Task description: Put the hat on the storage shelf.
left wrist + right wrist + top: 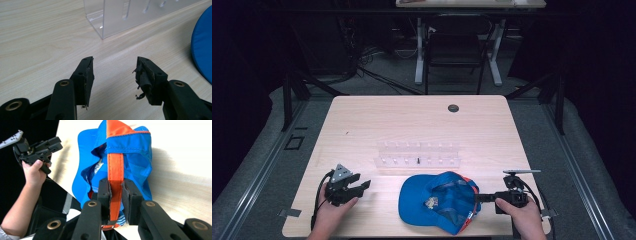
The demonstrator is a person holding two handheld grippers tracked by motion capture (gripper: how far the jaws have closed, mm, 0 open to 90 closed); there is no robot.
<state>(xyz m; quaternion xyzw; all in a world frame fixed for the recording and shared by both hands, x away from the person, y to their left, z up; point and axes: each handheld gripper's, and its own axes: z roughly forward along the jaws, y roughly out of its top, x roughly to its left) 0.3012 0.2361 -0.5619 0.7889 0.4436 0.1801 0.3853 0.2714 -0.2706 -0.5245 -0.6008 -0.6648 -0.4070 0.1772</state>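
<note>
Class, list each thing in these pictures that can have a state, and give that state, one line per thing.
Left hand-held gripper: open, nothing between its jaws, above the table.
Right hand-held gripper: shut on the orange strap.
Blue cap: upside down on the table, inside facing up.
Clear plastic rack: upright on the table, apart from the cap.
Wooden table: bearing the cap and rack.

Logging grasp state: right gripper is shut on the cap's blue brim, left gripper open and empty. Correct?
Not quite. The right gripper is shut on the cap's orange strap, not the blue brim, as the right gripper view shows. The left gripper is open and empty.
</note>
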